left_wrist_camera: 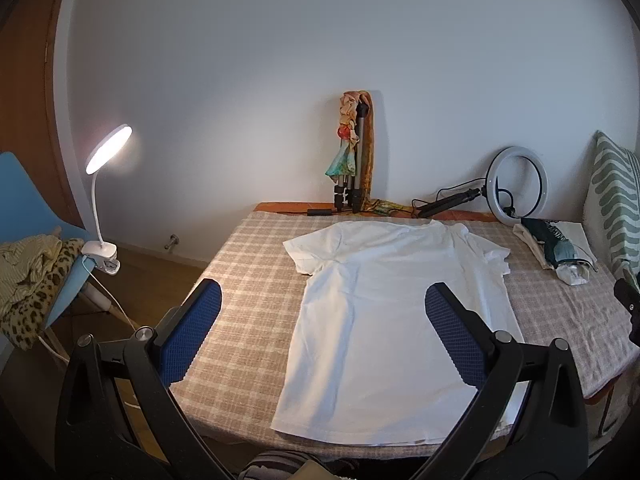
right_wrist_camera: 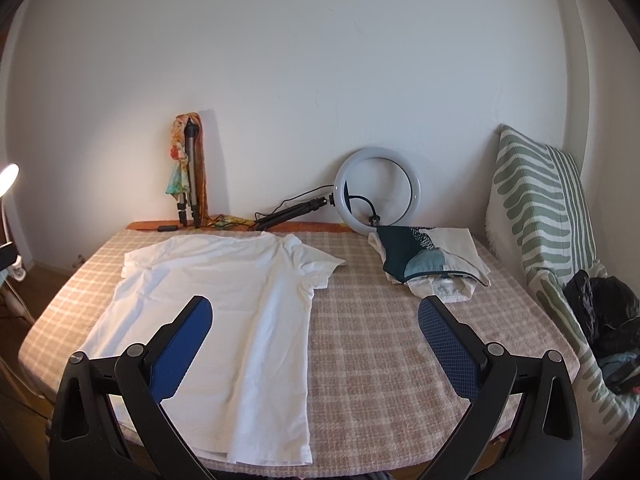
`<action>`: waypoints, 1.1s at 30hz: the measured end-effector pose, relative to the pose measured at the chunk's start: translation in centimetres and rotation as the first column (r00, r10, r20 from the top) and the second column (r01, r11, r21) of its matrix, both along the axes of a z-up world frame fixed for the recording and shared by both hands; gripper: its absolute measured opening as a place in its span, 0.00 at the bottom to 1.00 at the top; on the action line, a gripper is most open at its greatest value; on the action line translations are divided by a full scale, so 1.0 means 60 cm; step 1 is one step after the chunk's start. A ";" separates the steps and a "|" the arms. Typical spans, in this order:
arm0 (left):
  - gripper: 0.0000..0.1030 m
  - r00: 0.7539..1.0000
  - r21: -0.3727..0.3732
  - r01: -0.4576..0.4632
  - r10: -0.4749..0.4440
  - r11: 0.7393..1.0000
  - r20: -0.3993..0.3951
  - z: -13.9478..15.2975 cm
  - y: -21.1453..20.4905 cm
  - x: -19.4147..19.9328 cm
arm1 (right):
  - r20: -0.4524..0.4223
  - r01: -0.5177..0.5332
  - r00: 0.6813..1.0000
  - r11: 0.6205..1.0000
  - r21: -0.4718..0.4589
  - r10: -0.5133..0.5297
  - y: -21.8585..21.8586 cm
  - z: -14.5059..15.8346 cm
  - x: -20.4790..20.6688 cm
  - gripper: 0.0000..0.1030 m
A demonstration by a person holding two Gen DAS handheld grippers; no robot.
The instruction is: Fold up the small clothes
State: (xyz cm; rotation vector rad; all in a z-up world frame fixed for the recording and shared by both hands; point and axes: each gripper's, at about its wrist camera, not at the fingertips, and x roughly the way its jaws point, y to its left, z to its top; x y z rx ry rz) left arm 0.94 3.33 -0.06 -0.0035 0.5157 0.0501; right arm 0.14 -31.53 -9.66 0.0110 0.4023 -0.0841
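Observation:
A white T-shirt (left_wrist_camera: 384, 320) lies spread flat on the checked table cover (left_wrist_camera: 248, 272), collar toward the wall, hem at the near edge. It also shows in the right wrist view (right_wrist_camera: 224, 320), left of centre. My left gripper (left_wrist_camera: 322, 296) is open and empty, held above the near edge over the shirt's lower left part. My right gripper (right_wrist_camera: 316, 308) is open and empty, held above the near edge over the shirt's right side and the bare cover (right_wrist_camera: 380, 360).
A folded patterned cloth pile (right_wrist_camera: 428, 264) lies at the back right. A ring light (right_wrist_camera: 378, 196) and a tripod (right_wrist_camera: 190, 176) stand by the wall. A striped cushion (right_wrist_camera: 540, 216) is at the right. A clip lamp (left_wrist_camera: 106, 152) and a chair with clothes (left_wrist_camera: 32, 264) stand at the left.

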 end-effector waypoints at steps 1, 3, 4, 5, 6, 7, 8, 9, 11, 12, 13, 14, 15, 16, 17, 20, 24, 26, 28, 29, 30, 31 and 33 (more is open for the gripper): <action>1.00 1.000 0.003 -0.001 0.001 1.000 0.000 -0.001 0.006 0.006 | 0.000 0.000 1.000 1.000 -0.004 0.000 0.003 0.000 0.002 0.99; 1.00 1.000 0.007 -0.001 0.001 1.000 0.003 -0.002 0.019 0.017 | 0.002 -0.003 1.000 1.000 -0.011 0.003 0.009 0.000 0.007 0.99; 1.00 1.000 0.007 0.000 0.000 1.000 0.005 -0.004 0.026 0.022 | 0.003 -0.006 1.000 1.000 -0.014 0.006 0.011 0.000 0.008 0.99; 1.00 1.000 0.005 0.003 -0.003 1.000 0.010 -0.005 0.033 0.026 | 0.002 -0.010 1.000 1.000 -0.017 0.010 0.013 0.000 0.011 0.99; 1.00 1.000 0.002 0.006 -0.006 1.000 0.016 -0.006 0.040 0.029 | 0.000 -0.012 1.000 1.000 -0.019 0.012 0.016 0.000 0.014 0.99; 1.00 1.000 -0.002 0.009 -0.009 1.000 0.024 -0.008 0.049 0.032 | -0.001 -0.016 1.000 1.000 -0.021 0.016 0.019 0.000 0.016 0.99; 1.00 0.999 -0.004 0.013 -0.013 1.000 0.031 -0.010 0.054 0.036 | -0.001 -0.019 1.000 1.000 -0.021 0.019 0.022 -0.001 0.019 0.99; 1.00 0.999 -0.007 0.015 -0.015 1.000 0.032 -0.013 0.060 0.041 | -0.001 -0.023 1.000 0.999 -0.022 0.023 0.024 -0.001 0.021 0.99; 1.00 0.999 -0.011 0.020 -0.020 1.000 0.034 -0.017 0.070 0.051 | 0.001 -0.026 1.000 0.999 -0.028 0.026 0.030 -0.003 0.027 0.99; 1.00 0.999 -0.010 0.023 -0.023 1.000 0.035 -0.018 0.075 0.058 | 0.004 -0.021 1.000 0.999 -0.032 0.022 0.033 -0.004 0.030 0.99; 1.00 0.999 -0.005 0.027 -0.027 1.000 0.039 -0.020 0.077 0.063 | 0.008 -0.018 1.000 0.999 -0.036 0.019 0.036 -0.005 0.033 0.99; 1.00 0.999 0.002 0.031 -0.031 1.000 0.043 -0.021 0.079 0.069 | 0.015 -0.021 1.000 0.999 -0.040 0.021 0.039 -0.005 0.036 0.99; 1.00 0.999 0.011 0.031 -0.031 0.999 0.043 -0.022 0.081 0.077 | 0.018 -0.030 0.999 0.999 -0.046 0.031 0.042 -0.005 0.039 0.99; 1.00 0.999 0.011 0.035 -0.035 0.999 0.040 -0.023 0.082 0.083 | 0.015 -0.045 0.999 0.998 -0.054 0.046 0.047 -0.005 0.044 0.99; 1.00 0.998 0.002 0.042 -0.042 0.999 0.036 -0.024 0.087 0.090 | 0.008 -0.060 0.998 0.996 -0.061 0.061 0.051 -0.004 0.051 0.99; 1.00 0.998 -0.018 0.050 -0.049 0.999 0.031 -0.027 0.100 0.103 | -0.017 -0.119 0.993 0.991 -0.068 0.118 0.067 0.000 0.075 0.99; 0.98 0.998 -0.019 0.057 -0.057 0.998 0.024 -0.036 0.114 0.108 | -0.031 -0.185 0.983 0.981 -0.060 0.183 0.096 0.007 0.112 0.99; 0.97 0.998 -0.036 0.062 -0.062 0.997 0.011 -0.046 0.124 0.109 | -0.041 -0.223 0.974 0.974 -0.043 0.221 0.113 0.011 0.136 0.99; 0.95 0.998 -0.062 0.064 -0.065 0.996 -0.010 -0.062 0.137 0.109 | -0.047 -0.247 0.968 0.968 -0.035 0.246 0.132 0.015 0.158 0.99; 0.93 0.998 -0.075 0.061 -0.063 0.995 -0.024 -0.071 0.143 0.109 | -0.049 -0.268 0.963 0.963 -0.030 0.266 0.142 0.016 0.168 0.99; 0.89 0.997 -0.090 0.058 -0.062 0.994 -0.042 -0.082 0.150 0.108 | -0.054 -0.294 0.955 0.955 -0.023 0.293 0.152 0.018 0.179 0.99; 0.86 0.996 -0.108 0.055 -0.062 0.993 -0.062 -0.095 0.156 0.107 | -0.061 -0.323 0.945 0.946 -0.015 0.322 0.164 0.020 0.194 0.99; 0.84 0.993 -0.149 0.043 -0.058 0.988 -0.103 -0.122 0.172 0.103 | -0.074 -0.367 0.928 0.930 -0.001 0.366 0.187 0.023 0.221 0.99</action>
